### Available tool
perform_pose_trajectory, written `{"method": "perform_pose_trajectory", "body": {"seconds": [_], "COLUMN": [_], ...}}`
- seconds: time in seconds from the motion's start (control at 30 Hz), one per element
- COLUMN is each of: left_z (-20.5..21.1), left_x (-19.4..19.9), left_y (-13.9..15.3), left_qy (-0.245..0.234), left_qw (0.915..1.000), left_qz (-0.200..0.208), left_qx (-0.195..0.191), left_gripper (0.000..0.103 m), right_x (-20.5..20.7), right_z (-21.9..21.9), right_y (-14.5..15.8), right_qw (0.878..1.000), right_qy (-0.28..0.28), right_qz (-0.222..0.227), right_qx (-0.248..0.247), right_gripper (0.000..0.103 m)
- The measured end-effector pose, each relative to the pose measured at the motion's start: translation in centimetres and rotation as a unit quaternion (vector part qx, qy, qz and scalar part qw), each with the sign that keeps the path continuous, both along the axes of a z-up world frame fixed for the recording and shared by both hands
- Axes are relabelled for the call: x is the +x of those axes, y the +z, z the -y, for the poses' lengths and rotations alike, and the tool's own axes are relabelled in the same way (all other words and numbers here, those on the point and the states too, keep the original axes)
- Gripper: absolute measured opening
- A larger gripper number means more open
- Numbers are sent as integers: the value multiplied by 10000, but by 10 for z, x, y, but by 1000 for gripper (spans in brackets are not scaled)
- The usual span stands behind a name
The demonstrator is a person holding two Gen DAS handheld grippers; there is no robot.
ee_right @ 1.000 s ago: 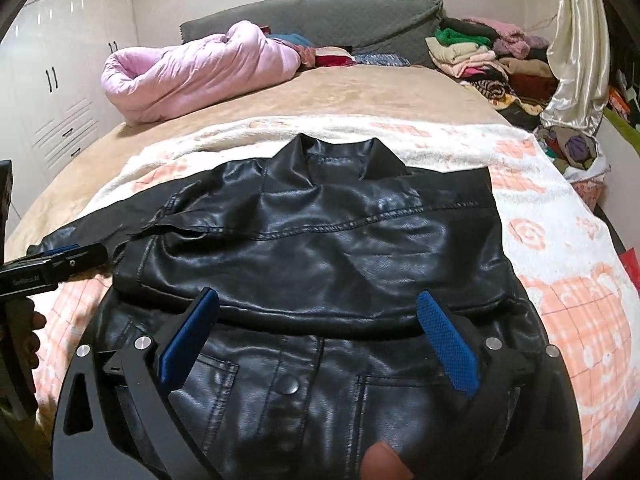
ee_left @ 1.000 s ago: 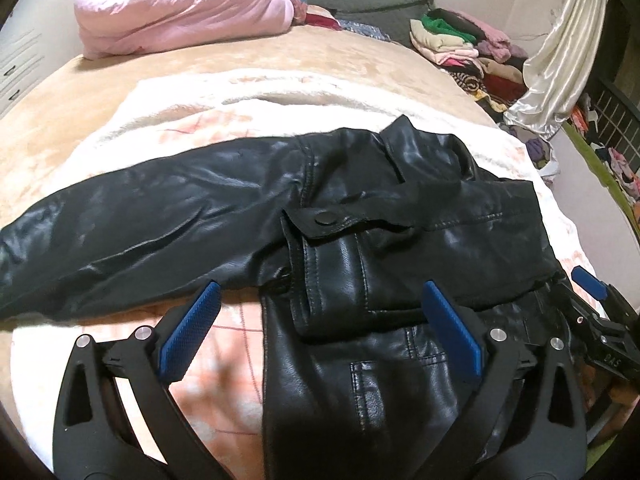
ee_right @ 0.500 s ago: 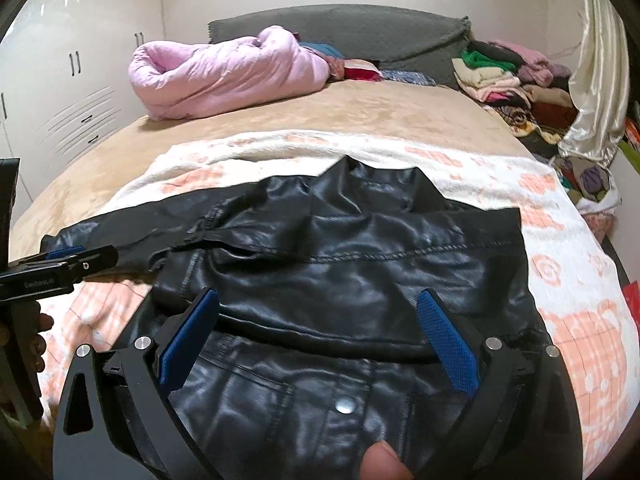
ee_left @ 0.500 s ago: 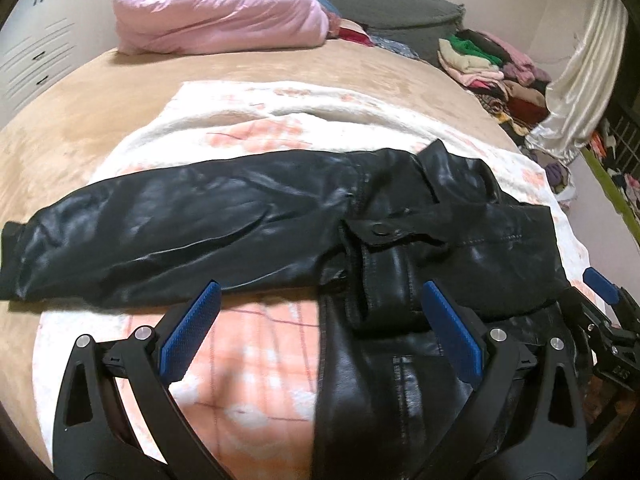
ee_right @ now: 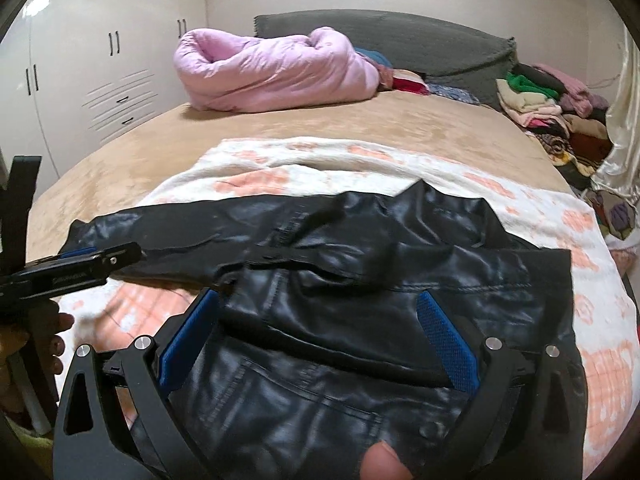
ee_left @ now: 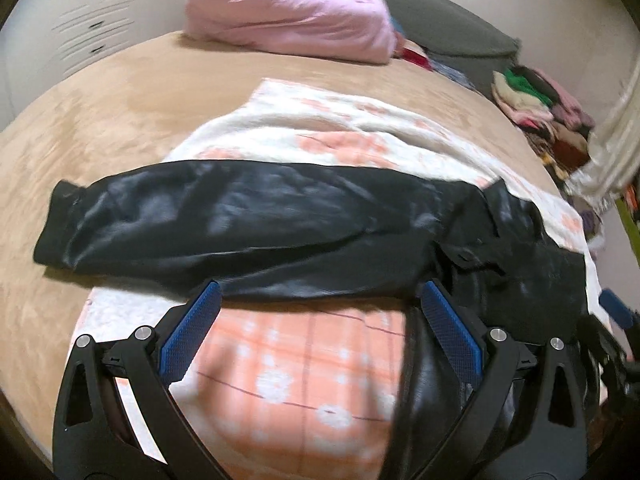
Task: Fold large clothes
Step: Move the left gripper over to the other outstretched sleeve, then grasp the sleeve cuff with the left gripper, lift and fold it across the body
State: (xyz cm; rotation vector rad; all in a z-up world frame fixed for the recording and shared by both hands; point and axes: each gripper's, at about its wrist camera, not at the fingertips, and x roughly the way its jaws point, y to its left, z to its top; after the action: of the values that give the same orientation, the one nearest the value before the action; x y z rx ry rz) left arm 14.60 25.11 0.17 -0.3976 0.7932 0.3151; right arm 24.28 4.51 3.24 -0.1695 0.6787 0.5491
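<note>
A black leather jacket lies flat on a white and peach blanket on the bed. One side is folded over the body; its other sleeve stretches out to the left, the cuff on the tan bedspread. My left gripper is open and empty, above the blanket just in front of that sleeve. It also shows in the right wrist view at the left edge. My right gripper is open and empty above the jacket's body.
A pink rolled quilt lies at the head of the bed by a grey headboard. Stacked clothes sit at the right. White wardrobes stand on the left. A tan bedspread surrounds the blanket.
My left gripper has swung left, from over the jacket's body to in front of the outstretched sleeve. My right gripper has drifted slightly left and back. Both stayed open.
</note>
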Motion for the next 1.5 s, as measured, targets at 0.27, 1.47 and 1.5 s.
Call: {"method": "perform_pose_trajectory", "body": {"seconds": [0.27, 1.47, 1.5], "left_z": [-51, -193, -192], "left_x": [-15, -60, -61], "left_y": [-2, -58, -56], "left_qy": [889, 2787, 2766], "left_qw": [9959, 9377, 9369], "left_qz": [-56, 566, 674], "left_qx": [-142, -1995, -2027], "left_gripper": [94, 15, 9], "right_x": [2, 3, 2], "right_z": [-42, -102, -96], "right_y": [6, -25, -26], "right_qw": [9992, 9950, 9955], "right_qy": [403, 792, 729], "right_qz": [-47, -608, -610], "right_qx": [17, 20, 40], "right_gripper": [99, 99, 99]}}
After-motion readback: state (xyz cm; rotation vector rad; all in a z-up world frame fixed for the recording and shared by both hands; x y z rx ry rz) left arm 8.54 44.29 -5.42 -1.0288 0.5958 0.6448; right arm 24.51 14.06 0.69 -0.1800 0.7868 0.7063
